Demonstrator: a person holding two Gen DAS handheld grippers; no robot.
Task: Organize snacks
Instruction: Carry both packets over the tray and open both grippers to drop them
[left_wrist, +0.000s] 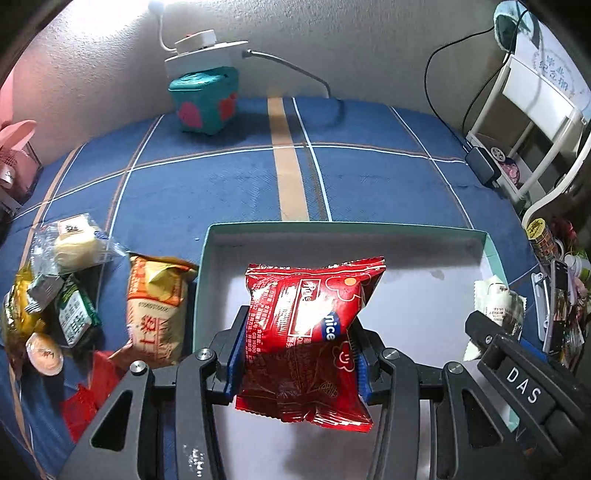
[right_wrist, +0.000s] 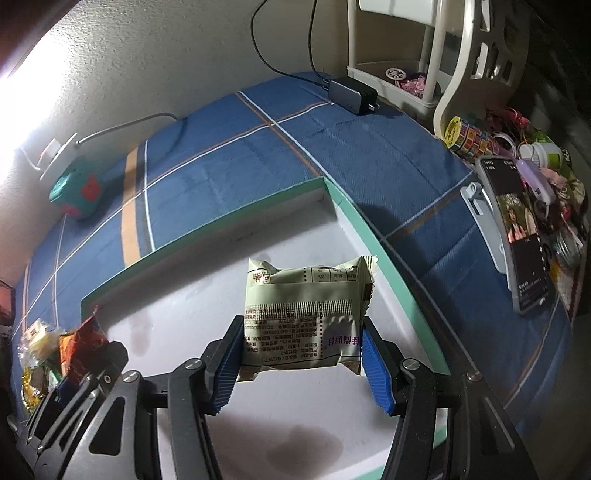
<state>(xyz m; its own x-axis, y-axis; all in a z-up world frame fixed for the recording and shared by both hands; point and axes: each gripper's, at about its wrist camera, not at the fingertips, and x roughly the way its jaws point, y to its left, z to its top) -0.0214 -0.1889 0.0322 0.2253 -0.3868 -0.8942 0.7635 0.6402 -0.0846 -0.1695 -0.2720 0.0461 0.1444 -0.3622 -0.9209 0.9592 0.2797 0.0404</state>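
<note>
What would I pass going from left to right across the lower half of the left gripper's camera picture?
Heap of small snacks → orange packet → red packet held in the left gripper over the white box → pale green packet → phone.

Home, likely bedroom: blue plaid cloth (left_wrist: 369, 177) ahead of grippers, lamp (left_wrist: 199, 40) by textured wall, shelf (right_wrist: 436, 48) and phone (right_wrist: 517, 236) right of right gripper.

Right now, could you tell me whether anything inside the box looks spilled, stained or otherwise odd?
Yes. The white floor of the box carries dark blotches, the largest a brownish patch near the bottom of the right wrist view, with fainter smudges further left. They look like old stains rather than shadows, though I cannot be sure.
</note>
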